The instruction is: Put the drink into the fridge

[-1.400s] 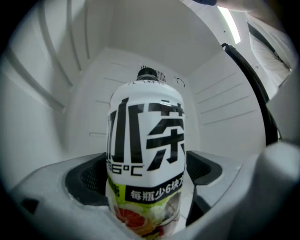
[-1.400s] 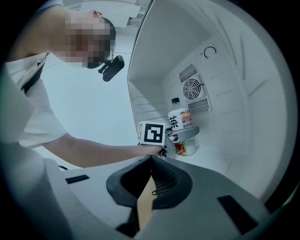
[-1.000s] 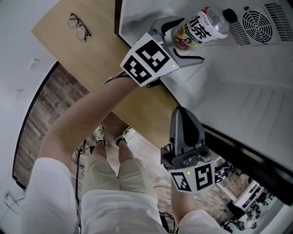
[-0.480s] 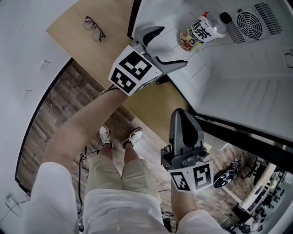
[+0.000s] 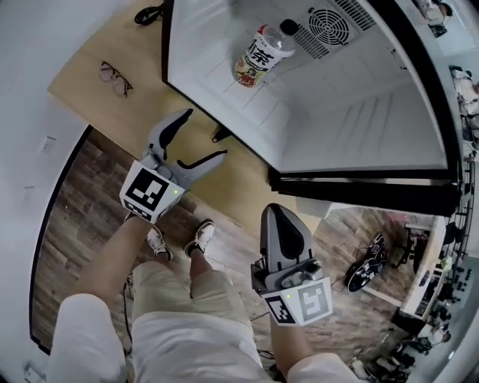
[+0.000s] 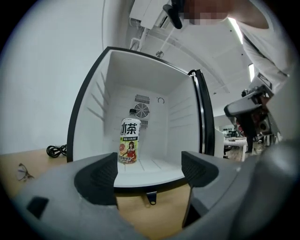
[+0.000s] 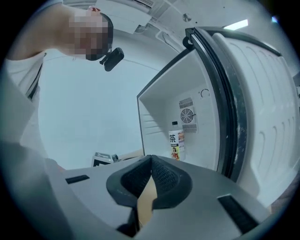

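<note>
The drink, a clear bottle (image 5: 262,54) with a black cap and a colourful label, stands upright alone on the white floor of the open fridge (image 5: 329,97). The same bottle (image 6: 130,140) shows in the left gripper view, and far off as bottle (image 7: 175,144) in the right gripper view. My left gripper (image 5: 206,135) is outside the fridge, over the wooden table, well short of the bottle. It is open; its jaws have just been closing a little with nothing between them (image 6: 150,171). My right gripper (image 5: 275,211) is shut and empty (image 7: 151,159), near the fridge's front corner.
The fridge door (image 7: 262,93) stands open at the right. A fan vent (image 5: 328,22) is in the fridge's back wall. Glasses (image 5: 114,77) and a black cable (image 5: 150,13) lie on the wooden table (image 5: 142,112). The person's legs and shoes are below.
The left gripper has drawn back out of the fridge, away from the bottle, which stays standing inside. The right gripper has barely shifted in the picture.
</note>
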Demonstrator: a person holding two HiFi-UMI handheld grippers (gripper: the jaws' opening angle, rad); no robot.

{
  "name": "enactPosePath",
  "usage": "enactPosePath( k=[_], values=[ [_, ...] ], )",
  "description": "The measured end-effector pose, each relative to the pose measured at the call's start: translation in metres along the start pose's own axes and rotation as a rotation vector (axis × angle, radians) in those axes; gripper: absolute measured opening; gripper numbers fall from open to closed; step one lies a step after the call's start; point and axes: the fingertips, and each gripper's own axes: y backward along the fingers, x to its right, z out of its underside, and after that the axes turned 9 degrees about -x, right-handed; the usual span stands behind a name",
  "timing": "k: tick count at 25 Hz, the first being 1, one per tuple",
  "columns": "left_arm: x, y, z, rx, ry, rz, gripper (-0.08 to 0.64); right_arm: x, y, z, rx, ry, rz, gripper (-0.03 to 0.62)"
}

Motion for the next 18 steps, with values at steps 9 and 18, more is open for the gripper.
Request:
enactPosePath(
  k=[9,18],
  values=[
    [0.011,0.032,0.002,-0.005,0.129,-0.063,0.293,0.03,0.043,-0.03,0.042,0.066,0.107,0.003],
    [0.024,0.075,-0.051,0.014,0.079,-0.088,0.108,0.01,0.057,-0.065,0.139,-0.111,-0.01,0.003]
  ],
)
